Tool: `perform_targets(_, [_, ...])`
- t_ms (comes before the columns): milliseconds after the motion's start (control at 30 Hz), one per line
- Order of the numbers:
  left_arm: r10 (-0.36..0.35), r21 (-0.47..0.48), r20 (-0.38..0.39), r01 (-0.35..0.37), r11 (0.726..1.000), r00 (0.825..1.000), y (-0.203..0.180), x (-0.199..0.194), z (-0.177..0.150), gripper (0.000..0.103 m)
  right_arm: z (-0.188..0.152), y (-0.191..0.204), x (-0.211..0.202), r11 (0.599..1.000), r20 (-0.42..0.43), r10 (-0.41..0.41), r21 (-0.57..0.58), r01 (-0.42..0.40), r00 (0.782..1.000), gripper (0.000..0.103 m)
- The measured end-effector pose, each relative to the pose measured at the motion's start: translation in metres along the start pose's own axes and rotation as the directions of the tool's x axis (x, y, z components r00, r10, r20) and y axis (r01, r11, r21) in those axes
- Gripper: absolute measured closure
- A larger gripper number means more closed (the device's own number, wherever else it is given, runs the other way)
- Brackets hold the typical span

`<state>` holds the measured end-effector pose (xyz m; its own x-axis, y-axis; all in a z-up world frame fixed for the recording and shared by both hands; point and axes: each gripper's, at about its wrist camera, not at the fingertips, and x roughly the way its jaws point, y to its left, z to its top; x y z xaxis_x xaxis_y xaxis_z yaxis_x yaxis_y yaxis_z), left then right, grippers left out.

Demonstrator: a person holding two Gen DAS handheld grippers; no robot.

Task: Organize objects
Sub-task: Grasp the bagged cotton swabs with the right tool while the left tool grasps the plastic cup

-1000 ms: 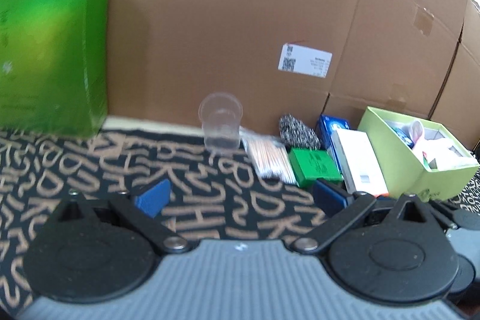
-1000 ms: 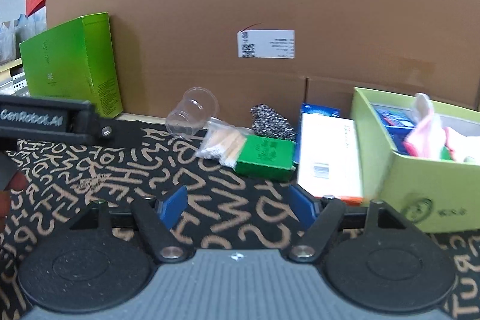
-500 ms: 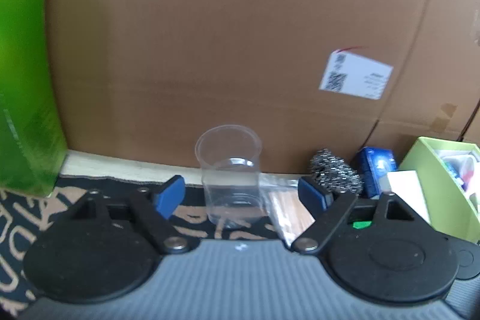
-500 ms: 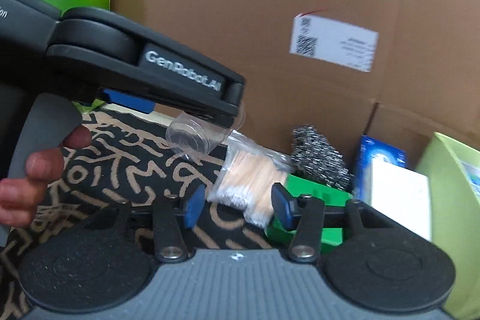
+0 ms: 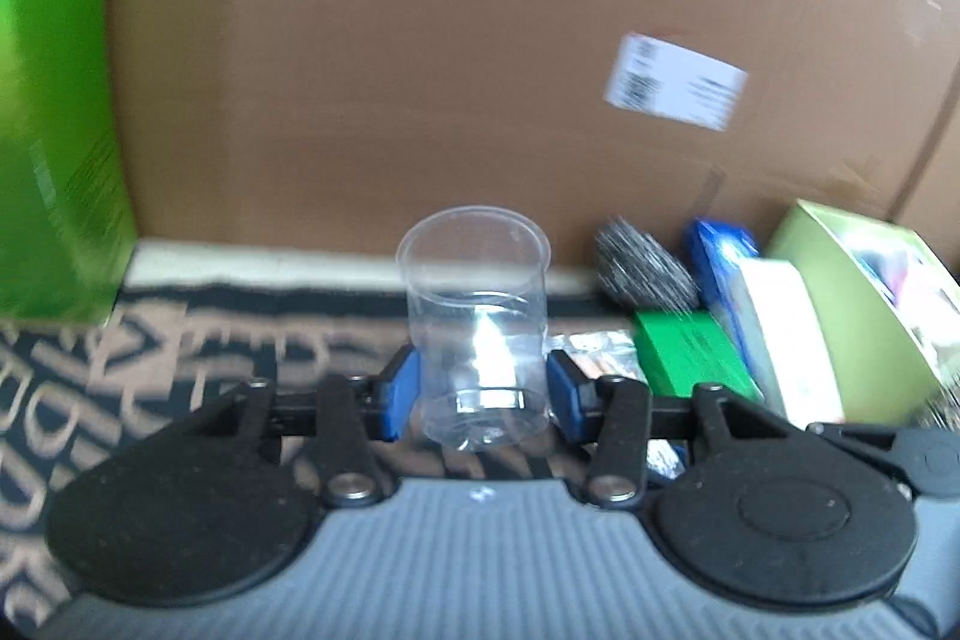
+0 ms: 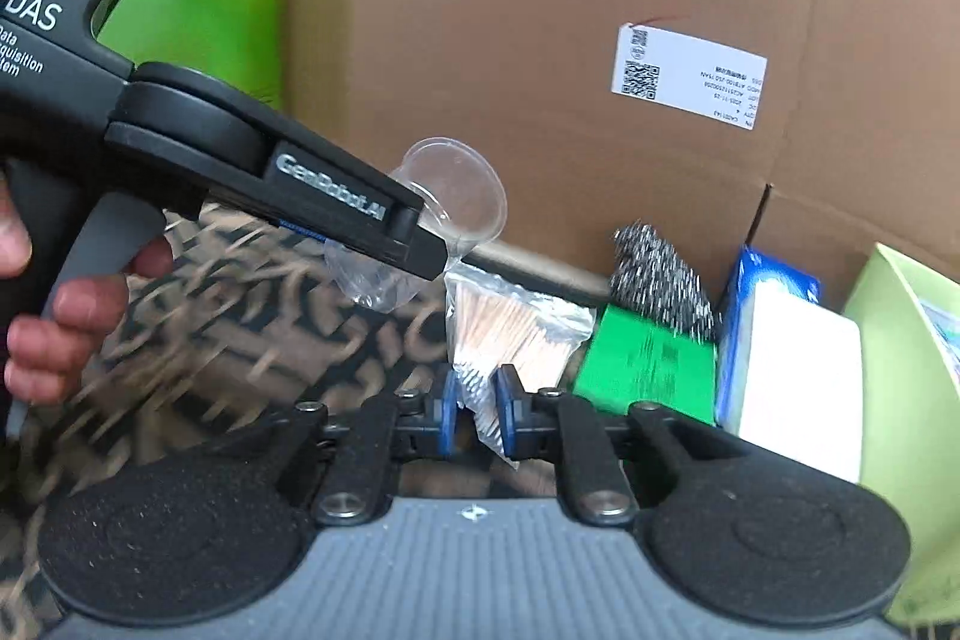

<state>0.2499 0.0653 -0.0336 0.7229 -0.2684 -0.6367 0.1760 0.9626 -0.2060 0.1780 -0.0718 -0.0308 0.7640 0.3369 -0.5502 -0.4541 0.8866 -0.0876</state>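
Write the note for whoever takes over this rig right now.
Left gripper: jaws closing around the clear plastic cup, pads at its sides near the base.
Right gripper: shut on the bag of cotton swabs.
Steel scourer, green box and white box lie on the patterned cloth beside the light green bin.
Done: both grasps begun. Left: nothing sorted yet.

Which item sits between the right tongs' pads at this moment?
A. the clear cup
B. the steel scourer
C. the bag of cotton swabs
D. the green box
C: in the right wrist view the right tongs pinch the near end of the bag of cotton swabs; the clear cup sits in the left tongs.
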Motion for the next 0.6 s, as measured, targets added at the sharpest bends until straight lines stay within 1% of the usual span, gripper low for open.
perform_targets(167, [-0.055,0.009,-0.040,0.056,0.998,0.998,-0.010,-0.054,-0.047,0.057,-0.039,0.009,-0.068,0.996,-0.009,0.084,0.022,-0.084,0.996,0.087])
perform_targets(233, [-0.066,0.020,-0.052,0.067,0.998,0.996,-0.017,-0.073,-0.066,0.056,-0.052,0.012,-0.091,0.994,-0.020,0.108,0.027,-0.108,0.994,0.087])
perform_targets(300, [-0.074,0.025,-0.059,0.075,0.997,0.996,-0.021,-0.088,-0.082,0.056,-0.064,0.013,-0.109,0.988,-0.038,0.141,0.064,-0.138,0.989,0.086])
perform_targets(333, [-0.073,0.026,-0.060,0.075,0.997,0.995,-0.023,-0.093,-0.087,0.055,-0.069,0.013,-0.113,0.983,-0.042,0.164,0.086,-0.160,0.986,0.079])
perform_targets(367, [-0.065,0.030,-0.062,0.066,0.997,0.996,-0.025,-0.096,-0.092,0.052,-0.071,0.013,-0.117,0.978,-0.035,0.182,0.108,-0.177,0.983,0.074])
perform_targets(400, [-0.055,0.031,-0.060,0.057,0.998,0.997,-0.021,-0.106,-0.095,0.049,-0.072,0.011,-0.121,0.975,-0.023,0.187,0.125,-0.183,0.982,0.063])
perform_targets(433, [-0.045,0.032,-0.052,0.046,0.998,0.998,-0.021,-0.112,-0.099,0.042,-0.072,0.010,-0.123,0.976,-0.010,0.175,0.135,-0.172,0.984,0.048])
perform_targets(467, [-0.030,0.032,-0.042,0.032,0.999,0.999,-0.022,-0.114,-0.100,0.035,-0.071,0.010,-0.123,0.979,-0.001,0.150,0.142,-0.148,0.989,0.044])
perform_targets(500, [-0.016,0.031,-0.034,0.018,0.999,0.999,-0.023,-0.116,-0.100,0.034,-0.070,0.010,-0.122,0.981,0.002,0.127,0.145,-0.126,0.992,0.042])
perform_targets(600, [0.001,0.027,-0.019,0.000,1.000,1.000,-0.023,-0.116,-0.096,0.034,-0.066,0.003,-0.107,0.979,-0.014,0.108,0.178,-0.104,0.994,0.042])
